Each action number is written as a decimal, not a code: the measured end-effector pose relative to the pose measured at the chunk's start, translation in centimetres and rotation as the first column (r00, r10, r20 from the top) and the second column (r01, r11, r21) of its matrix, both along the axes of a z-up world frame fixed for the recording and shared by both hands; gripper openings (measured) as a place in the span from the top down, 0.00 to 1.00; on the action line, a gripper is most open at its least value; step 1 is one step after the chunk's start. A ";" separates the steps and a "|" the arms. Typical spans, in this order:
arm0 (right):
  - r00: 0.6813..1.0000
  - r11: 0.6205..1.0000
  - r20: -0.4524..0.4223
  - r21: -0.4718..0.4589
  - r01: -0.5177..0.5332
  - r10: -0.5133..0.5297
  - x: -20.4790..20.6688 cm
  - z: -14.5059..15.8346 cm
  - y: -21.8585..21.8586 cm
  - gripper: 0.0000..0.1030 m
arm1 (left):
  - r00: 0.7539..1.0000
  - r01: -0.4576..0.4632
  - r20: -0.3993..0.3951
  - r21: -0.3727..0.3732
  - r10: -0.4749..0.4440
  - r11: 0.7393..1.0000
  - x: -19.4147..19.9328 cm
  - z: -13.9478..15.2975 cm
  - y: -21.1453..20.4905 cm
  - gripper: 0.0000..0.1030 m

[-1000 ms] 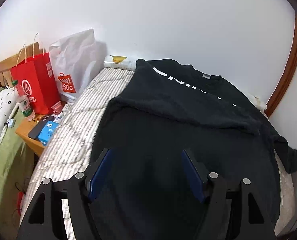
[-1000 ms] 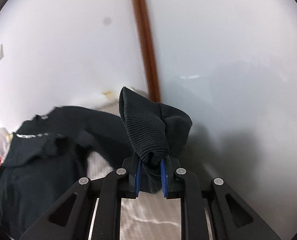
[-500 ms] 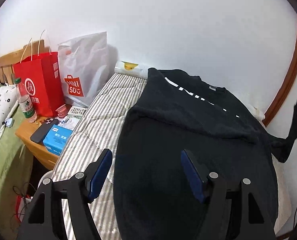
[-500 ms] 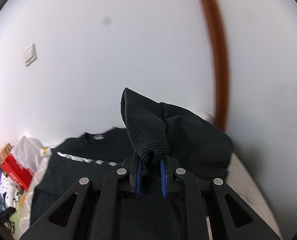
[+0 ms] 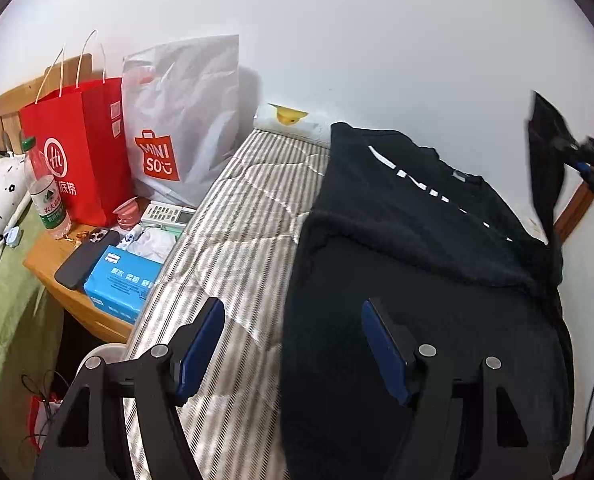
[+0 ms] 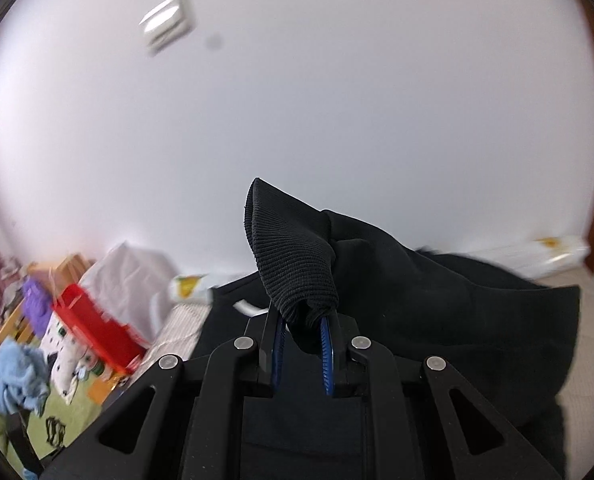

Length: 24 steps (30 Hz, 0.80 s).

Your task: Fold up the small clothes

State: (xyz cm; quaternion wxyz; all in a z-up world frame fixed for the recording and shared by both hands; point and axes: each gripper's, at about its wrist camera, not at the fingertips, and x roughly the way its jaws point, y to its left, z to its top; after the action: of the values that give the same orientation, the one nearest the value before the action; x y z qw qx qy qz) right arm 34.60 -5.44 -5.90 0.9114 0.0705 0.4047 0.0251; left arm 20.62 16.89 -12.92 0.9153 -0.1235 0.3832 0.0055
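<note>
Left tongs [image 5: 293,344] spread wide and holding nothing above the striped bed [image 5: 233,224], black sweatshirt [image 5: 425,280] spread flat on the bed beyond them, right tongs [image 6: 303,334] clamped narrow on its ribbed cuff [image 6: 293,264] lifted off the bed, shopping bags [image 5: 137,148] against the far wall

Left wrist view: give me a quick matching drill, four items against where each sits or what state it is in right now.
1. black sweatshirt
2. ribbed cuff
3. left claw
4. blue tissue pack

a. on the wooden nightstand
b. open, holding nothing
c. spread on the striped mattress
d. pinched in the right claw

Pairs: 1-c, 2-d, 3-b, 4-a
</note>
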 end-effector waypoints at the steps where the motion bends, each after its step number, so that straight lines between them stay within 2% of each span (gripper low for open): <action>1: 1.000 1.000 -0.016 0.006 -0.019 0.019 0.6 -1.4 1.5 0.85 | 1.000 -0.004 -0.001 0.001 0.004 1.000 0.2 -0.1 0.3 0.33; 9: 0.984 0.993 -0.152 0.090 -0.082 0.095 3.6 -10.7 7.9 0.84 | 1.000 -0.012 -0.014 0.003 0.012 1.000 1.0 -0.6 1.0 0.33; 13: 0.972 0.990 -0.193 0.068 -0.127 0.138 4.3 -13.8 9.4 0.76 | 1.000 -0.008 -0.025 0.013 0.009 1.000 1.6 -0.9 0.4 0.33; 14: 0.967 0.988 -0.202 0.069 -0.141 0.152 3.9 -13.9 9.0 0.74 | 1.000 -0.005 -0.025 0.016 0.005 1.000 1.7 -0.9 0.2 0.33; 18: 0.963 0.978 -0.173 -0.001 -0.209 0.206 1.6 -13.1 7.8 0.47 | 0.999 0.017 -0.027 0.029 -0.016 0.999 2.6 -0.7 -1.2 0.33; 21: 0.963 0.969 -0.149 -0.073 -0.237 0.224 -1.0 -11.2 4.5 0.47 | 0.999 0.044 -0.028 0.054 -0.043 0.998 3.7 -0.4 -2.9 0.33; 24: 0.970 0.963 -0.146 -0.162 -0.216 0.193 -3.6 -9.9 0.0 0.47 | 0.997 0.071 -0.015 0.074 -0.070 0.995 5.0 0.0 -5.0 0.33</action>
State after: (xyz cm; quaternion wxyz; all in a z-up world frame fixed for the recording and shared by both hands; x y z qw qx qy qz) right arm 31.02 -5.43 -15.85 0.8786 -0.0515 0.4682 0.0787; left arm 25.58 11.93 -12.97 0.9166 -0.0759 0.3924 -0.0117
